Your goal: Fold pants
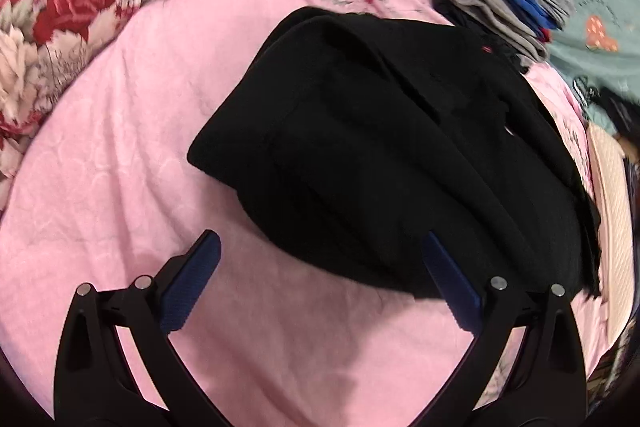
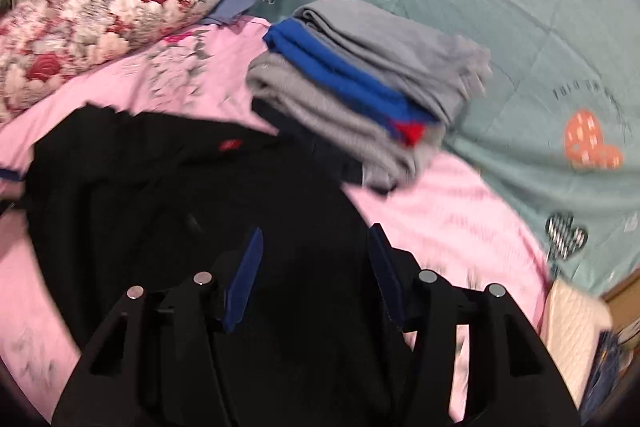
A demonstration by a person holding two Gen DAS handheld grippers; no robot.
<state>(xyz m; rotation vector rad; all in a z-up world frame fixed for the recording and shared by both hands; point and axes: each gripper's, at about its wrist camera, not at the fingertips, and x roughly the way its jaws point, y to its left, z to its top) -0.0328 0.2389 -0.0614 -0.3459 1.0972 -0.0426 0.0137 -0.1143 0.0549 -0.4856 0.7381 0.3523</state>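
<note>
Black pants (image 1: 384, 147) lie folded into a thick bundle on the pink bed sheet (image 1: 120, 147). My left gripper (image 1: 320, 243) is open just short of the bundle's near edge, its right finger against the cloth and nothing between the blue pads. In the right wrist view the same black pants (image 2: 180, 195) spread under my right gripper (image 2: 316, 235), which is open above the cloth. A small red label (image 2: 229, 145) shows on the fabric. I cannot tell whether the right fingers touch the cloth.
A stack of folded grey and blue clothes (image 2: 360, 87) sits beyond the pants at the sheet's edge. A floral pillow (image 2: 100, 15) lies far left. A teal quilt with hearts (image 2: 520, 27) covers the right side. A cream quilted item (image 2: 572, 327) lies at right.
</note>
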